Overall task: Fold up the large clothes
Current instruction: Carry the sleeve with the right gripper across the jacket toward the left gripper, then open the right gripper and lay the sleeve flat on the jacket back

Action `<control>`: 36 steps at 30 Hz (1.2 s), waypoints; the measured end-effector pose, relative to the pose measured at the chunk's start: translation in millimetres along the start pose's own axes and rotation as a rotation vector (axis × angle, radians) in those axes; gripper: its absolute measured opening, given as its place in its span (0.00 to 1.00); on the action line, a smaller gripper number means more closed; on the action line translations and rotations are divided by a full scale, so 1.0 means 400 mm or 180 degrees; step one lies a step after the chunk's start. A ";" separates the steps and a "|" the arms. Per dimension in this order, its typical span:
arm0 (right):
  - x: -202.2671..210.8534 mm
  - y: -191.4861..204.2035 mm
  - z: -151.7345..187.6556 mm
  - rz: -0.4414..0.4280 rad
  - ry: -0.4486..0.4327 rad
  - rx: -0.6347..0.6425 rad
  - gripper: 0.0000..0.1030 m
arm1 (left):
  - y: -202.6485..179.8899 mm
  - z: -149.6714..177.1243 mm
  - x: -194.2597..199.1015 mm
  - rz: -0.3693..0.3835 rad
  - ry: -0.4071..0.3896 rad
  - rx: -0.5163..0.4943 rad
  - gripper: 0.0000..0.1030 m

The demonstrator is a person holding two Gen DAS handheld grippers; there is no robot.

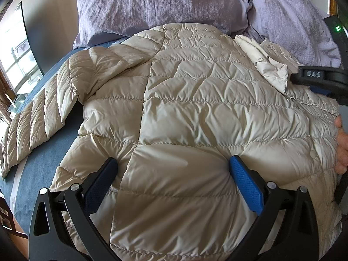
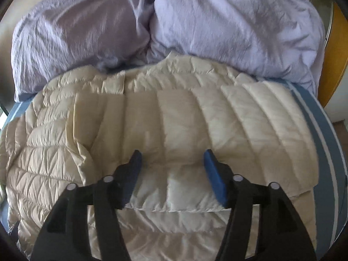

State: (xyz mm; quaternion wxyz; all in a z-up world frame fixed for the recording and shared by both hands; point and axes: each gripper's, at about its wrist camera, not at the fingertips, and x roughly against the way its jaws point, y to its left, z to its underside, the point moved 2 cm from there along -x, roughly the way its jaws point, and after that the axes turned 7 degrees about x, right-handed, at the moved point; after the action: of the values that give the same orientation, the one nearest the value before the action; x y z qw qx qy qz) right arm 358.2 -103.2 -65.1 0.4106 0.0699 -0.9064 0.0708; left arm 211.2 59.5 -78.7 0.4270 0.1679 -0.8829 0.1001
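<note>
A cream quilted puffer jacket [image 1: 195, 113] lies spread on a blue bed sheet [image 1: 43, 158]. Its left sleeve [image 1: 37, 121] stretches out to the left. My left gripper [image 1: 174, 169] is open, its blue fingers pressed down on the jacket's lower body. In the right wrist view the other sleeve [image 2: 250, 117] is folded across the jacket [image 2: 54, 152]. My right gripper [image 2: 171, 161] is open, its fingers resting on that folded sleeve near the cuff. The right gripper's black body [image 1: 315, 76] shows at the right edge of the left wrist view.
Lilac pillows and a bunched duvet [image 2: 217, 26] lie at the head of the bed behind the jacket. A window [image 1: 19, 54] is at the left. The bed's right edge with a white stripe [image 2: 326, 134] meets a wooden frame. A hand [image 1: 342, 143] holds the right gripper.
</note>
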 end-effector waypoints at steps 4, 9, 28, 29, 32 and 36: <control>-0.005 0.045 0.006 -0.0126 0.0007 0.0104 0.70 | -0.003 0.001 0.000 0.0001 0.0001 0.0001 0.99; -0.014 0.085 0.021 -0.0201 0.0022 0.0170 0.76 | 0.001 0.000 0.000 0.0002 0.0001 0.0001 0.99; -0.046 0.088 0.037 -0.0052 0.0069 0.0232 0.88 | -0.001 0.001 -0.001 0.0005 0.0004 0.0004 0.99; -0.048 0.088 0.037 -0.0035 0.0077 0.0235 0.89 | 0.001 0.000 0.000 0.0005 0.0004 0.0003 0.99; -0.050 0.086 0.036 -0.0012 0.0088 0.0234 0.92 | 0.001 0.000 0.000 0.0007 0.0005 0.0005 0.99; -0.051 0.087 0.037 -0.0007 0.0092 0.0231 0.93 | 0.000 0.000 -0.001 0.0007 0.0005 0.0005 0.99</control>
State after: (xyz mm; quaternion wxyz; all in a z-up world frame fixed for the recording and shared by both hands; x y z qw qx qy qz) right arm 354.3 -70.5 -92.6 0.4210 0.0847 -0.8971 0.1043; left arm 211.3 59.6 -79.0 0.4276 0.1672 -0.8826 0.1013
